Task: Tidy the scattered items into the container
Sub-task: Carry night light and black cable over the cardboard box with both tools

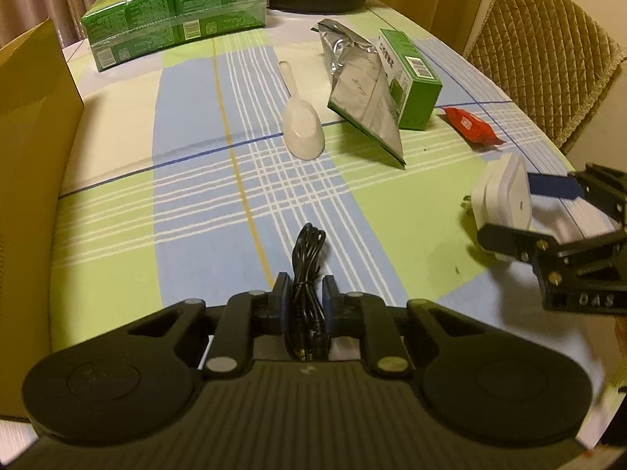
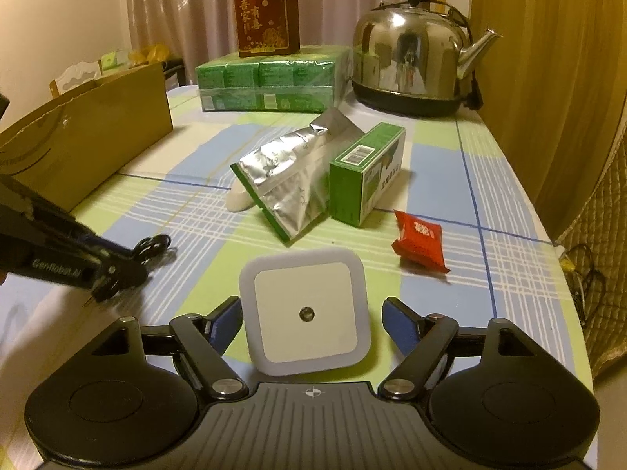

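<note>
Left hand-held gripper (image 1: 307, 293) pinches a coiled glossy black cable (image 1: 307, 258); right hand-held gripper (image 2: 309, 319) spread around the rounded-square white night light (image 2: 305, 313)

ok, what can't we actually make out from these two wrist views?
- Cardboard box interior: hidden by its near wall in the right wrist view, cut by the frame edge in the left.
- White spoon: mostly hidden behind the foil pouch in the right wrist view.
- Green carton print: too small.
- Night light plug side: faces away.
</note>
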`<state>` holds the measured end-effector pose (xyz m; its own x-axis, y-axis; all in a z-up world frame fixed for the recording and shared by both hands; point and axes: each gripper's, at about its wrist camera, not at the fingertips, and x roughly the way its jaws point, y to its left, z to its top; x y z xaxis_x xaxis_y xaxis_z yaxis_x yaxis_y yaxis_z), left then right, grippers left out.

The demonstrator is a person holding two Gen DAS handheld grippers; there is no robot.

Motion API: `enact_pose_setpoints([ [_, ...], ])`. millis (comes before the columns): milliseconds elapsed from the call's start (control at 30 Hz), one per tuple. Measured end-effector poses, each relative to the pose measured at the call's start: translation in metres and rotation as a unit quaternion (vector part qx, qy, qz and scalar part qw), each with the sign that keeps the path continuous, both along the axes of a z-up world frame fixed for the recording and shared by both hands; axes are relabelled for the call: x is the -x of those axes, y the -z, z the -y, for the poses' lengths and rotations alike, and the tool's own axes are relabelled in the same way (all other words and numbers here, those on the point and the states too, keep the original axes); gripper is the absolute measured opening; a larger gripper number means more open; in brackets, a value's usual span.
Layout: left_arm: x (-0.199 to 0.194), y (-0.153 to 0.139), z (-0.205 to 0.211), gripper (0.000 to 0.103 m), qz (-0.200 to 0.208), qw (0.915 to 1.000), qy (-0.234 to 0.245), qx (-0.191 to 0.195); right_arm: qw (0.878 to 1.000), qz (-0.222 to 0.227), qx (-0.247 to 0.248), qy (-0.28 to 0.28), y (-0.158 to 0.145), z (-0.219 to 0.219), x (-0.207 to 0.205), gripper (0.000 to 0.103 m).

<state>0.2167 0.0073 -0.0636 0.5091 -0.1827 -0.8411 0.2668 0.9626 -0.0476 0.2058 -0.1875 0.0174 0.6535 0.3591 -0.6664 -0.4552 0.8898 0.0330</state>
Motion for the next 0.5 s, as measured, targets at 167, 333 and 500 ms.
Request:
enact_pose_setpoints([
  [167, 0.009, -0.001, -0.003, 0.012, -0.003, 1.0000, 0.006, 0.007, 1.000, -0.001, 0.003, 0.002, 0.001, -0.001, -0.001, 0.076],
  [333, 0.015, -0.001, -0.006, 0.012, -0.005, 0.9999, 0.004, 0.010, 1.000, -0.005, 0.005, 0.006, 0.003, -0.004, -0.003, 0.074],
  [500, 0.022, -0.003, -0.009, 0.012, -0.007, 0.9999, 0.002, 0.011, 1.000, -0.008, 0.005, 0.007, -0.003, -0.008, 0.001, 0.063],
])
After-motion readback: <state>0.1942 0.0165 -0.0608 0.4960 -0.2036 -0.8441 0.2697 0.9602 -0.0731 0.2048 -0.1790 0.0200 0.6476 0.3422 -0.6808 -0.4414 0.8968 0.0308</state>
